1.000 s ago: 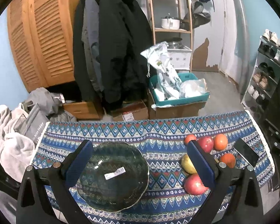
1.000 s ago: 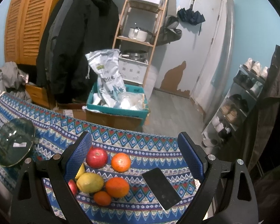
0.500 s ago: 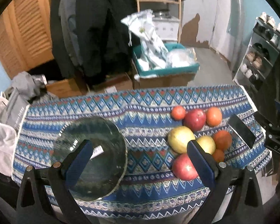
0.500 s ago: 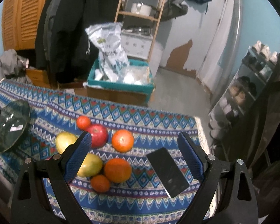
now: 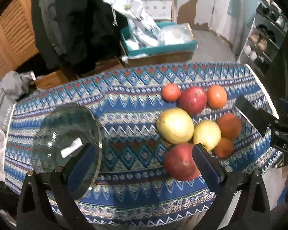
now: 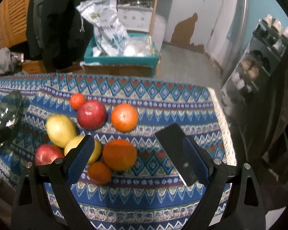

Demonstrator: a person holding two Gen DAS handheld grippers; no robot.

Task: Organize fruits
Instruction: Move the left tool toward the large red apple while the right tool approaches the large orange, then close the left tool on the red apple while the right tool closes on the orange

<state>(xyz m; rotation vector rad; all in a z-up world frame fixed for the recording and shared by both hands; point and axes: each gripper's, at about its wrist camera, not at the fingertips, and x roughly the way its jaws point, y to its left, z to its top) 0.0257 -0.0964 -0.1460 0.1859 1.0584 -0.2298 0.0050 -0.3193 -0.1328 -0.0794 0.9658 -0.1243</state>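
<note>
We are finding the patterned tablecloth (image 5: 136, 99) carrying everything. The glass bowl (image 5: 67, 140) is sitting over the left gripper's (image 5: 142, 159) left finger, empty, presumably awaiting fruit. The fruit cluster is lying ahead-right: a red apple (image 5: 179, 162) touching its right finger, a yellow pear (image 5: 174, 125) beyond. Both grippers are standing wide open, holding nothing. The right gripper (image 6: 138, 153) is framing an orange (image 6: 119, 154); a black phone (image 6: 175, 151) by its right finger is crowding that approach.

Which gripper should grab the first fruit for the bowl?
Probably the left gripper: it is open, with the near red apple against its right finger and the glass bowl by its left finger. The right gripper frames the orange, farther from the bowl.
</note>
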